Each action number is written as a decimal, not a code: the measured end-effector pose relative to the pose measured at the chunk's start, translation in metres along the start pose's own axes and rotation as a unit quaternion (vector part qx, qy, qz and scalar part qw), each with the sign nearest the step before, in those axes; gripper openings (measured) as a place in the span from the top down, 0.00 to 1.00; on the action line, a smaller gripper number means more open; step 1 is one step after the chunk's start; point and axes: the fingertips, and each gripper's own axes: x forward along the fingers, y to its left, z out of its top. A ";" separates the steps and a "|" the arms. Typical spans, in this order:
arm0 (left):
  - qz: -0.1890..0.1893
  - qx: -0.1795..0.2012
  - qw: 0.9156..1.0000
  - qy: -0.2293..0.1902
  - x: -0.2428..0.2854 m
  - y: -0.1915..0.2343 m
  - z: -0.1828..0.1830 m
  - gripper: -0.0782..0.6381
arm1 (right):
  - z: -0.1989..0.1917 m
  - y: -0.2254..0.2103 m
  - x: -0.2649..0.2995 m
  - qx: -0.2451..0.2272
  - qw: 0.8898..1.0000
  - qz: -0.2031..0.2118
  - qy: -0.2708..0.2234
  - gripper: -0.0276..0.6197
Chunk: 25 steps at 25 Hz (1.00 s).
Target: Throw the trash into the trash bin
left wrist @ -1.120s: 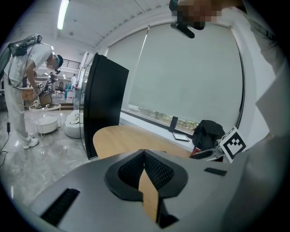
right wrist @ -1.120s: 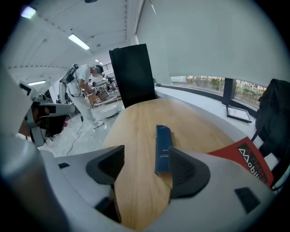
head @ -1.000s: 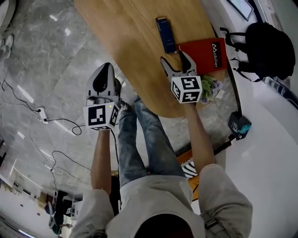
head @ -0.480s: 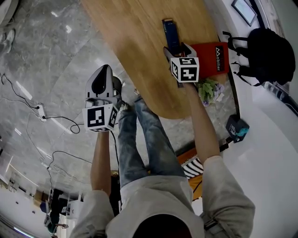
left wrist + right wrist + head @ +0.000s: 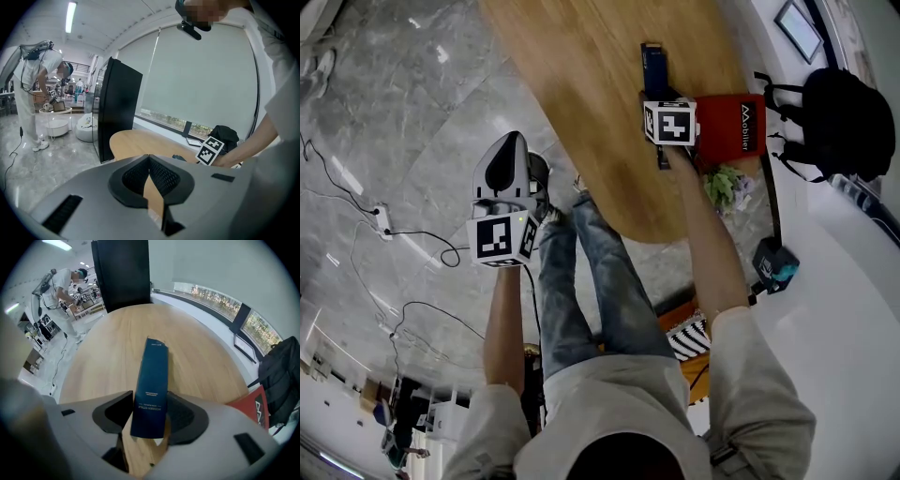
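Downward and forward over the wooden surface point(image 5: 581, 112) has gone the right hand-held gripper point(image 5: 150, 401), which now tips steeply onto the near end of the dark blue box point(image 5: 152, 376). Its jaws have just been closing and stand against the box's two long sides. The box lies flat on the surface, its far end pointing away. The left hand-held gripper point(image 5: 149, 161) hangs over the grey floor point(image 5: 412, 122) beside the surface, jaw tips together with nothing between them
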 end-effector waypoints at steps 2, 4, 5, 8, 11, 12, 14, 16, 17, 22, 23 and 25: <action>0.003 0.000 1.000 0.000 -0.002 0.002 -0.001 0.87 | -0.004 -0.003 0.006 -0.001 1.000 -0.005 0.001 0.60; 0.005 0.000 1.000 0.000 -0.005 0.003 -0.002 0.87 | -0.005 -0.004 0.005 -0.003 1.000 -0.003 -0.001 0.62; 0.006 0.000 1.000 0.000 -0.006 0.003 -0.002 0.87 | -0.004 -0.003 0.004 -0.003 1.000 -0.001 -0.004 0.62; 0.007 0.000 1.000 -0.001 -0.009 0.005 -0.001 0.87 | 0.000 -0.002 -0.003 -0.001 1.000 0.005 -0.025 0.62; 0.008 0.001 1.000 -0.003 -0.011 0.004 -0.001 0.87 | 0.006 -0.001 -0.012 0.000 0.998 0.010 -0.054 0.62; 0.008 0.001 1.000 -0.004 -0.011 0.004 0.000 0.87 | 0.009 0.000 -0.016 0.000 0.998 0.012 -0.065 0.62; 0.008 0.002 1.000 -0.005 -0.012 0.002 0.000 0.87 | 0.015 0.003 -0.027 0.001 0.996 0.016 -0.091 0.62; 0.007 0.003 1.000 -0.006 -0.013 0.001 0.001 0.87 | 0.022 0.009 -0.042 0.002 0.992 0.023 -0.125 0.62; 0.007 0.003 1.000 -0.007 -0.014 0.000 0.001 0.87 | 0.025 0.013 -0.052 0.002 0.989 0.027 -0.143 0.62; 0.011 0.003 1.000 -0.009 -0.018 0.000 0.001 0.87 | 0.033 0.038 -0.102 -0.001 0.973 0.055 -0.224 0.62; 0.012 0.003 1.000 -0.010 -0.019 0.000 0.001 0.87 | 0.033 0.043 -0.113 -0.004 0.969 0.062 -0.238 0.62; 0.015 0.002 1.000 -0.011 -0.022 0.000 0.002 0.87 | 0.031 0.054 -0.134 -0.010 0.962 0.076 -0.261 0.62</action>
